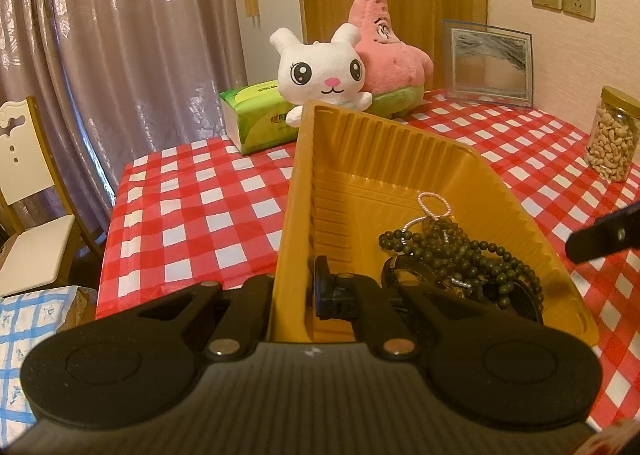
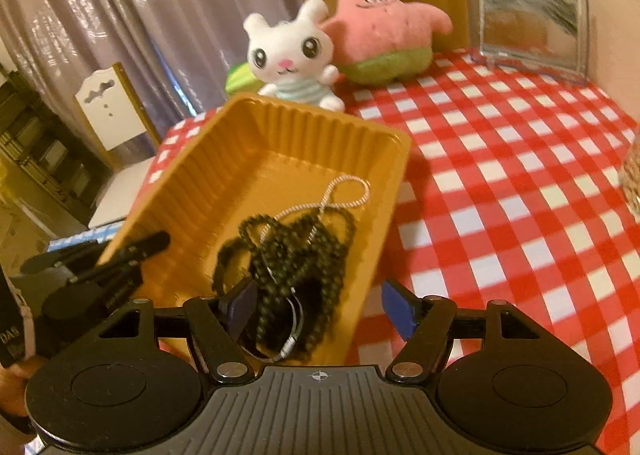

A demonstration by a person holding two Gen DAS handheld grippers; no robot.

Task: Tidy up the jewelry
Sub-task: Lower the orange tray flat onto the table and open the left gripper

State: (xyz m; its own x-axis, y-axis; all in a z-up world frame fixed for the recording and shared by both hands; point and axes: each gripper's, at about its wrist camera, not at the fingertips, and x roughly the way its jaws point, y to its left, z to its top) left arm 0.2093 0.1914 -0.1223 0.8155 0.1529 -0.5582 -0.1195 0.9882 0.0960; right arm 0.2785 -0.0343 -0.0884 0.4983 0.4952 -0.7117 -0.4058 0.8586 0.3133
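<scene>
Jewelry (image 2: 296,255) lies heaped at the near end of a yellow ribbed plastic tray (image 2: 256,135): long strands of dark green beads (image 1: 468,255) tangled over a black band-like piece (image 1: 516,295) that is mostly buried, so its kind cannot be told. A thin white bead chain (image 1: 434,207) loops out of the heap toward the tray's far end. A short silvery clasp (image 2: 289,347) shows at the heap's near edge, blurred.

The left gripper (image 1: 294,291) pinches the tray's left wall, one finger outside and one inside; the wall hides most of the outer finger. The tray looks tilted, its near end raised off the bench (image 1: 192,215), though the underside is out of sight.

The right gripper (image 2: 320,311) has its jaws spread wide, its left blue pad (image 2: 240,305) inside the tray against the heap and its right pad (image 2: 396,309) outside the tray's right wall; whether the left pad touches the beads is unclear.

Behind the tray, on the red-and-white checked cloth, sit a white bunny plush (image 1: 320,75) and a pink star plush (image 1: 384,55), partly overlapped by the bunny. Left of the bunny is a green tissue pack (image 1: 256,115); right of the star, a framed picture (image 1: 488,63) and a jar of cashews (image 1: 612,135), cut off in the right wrist view.
</scene>
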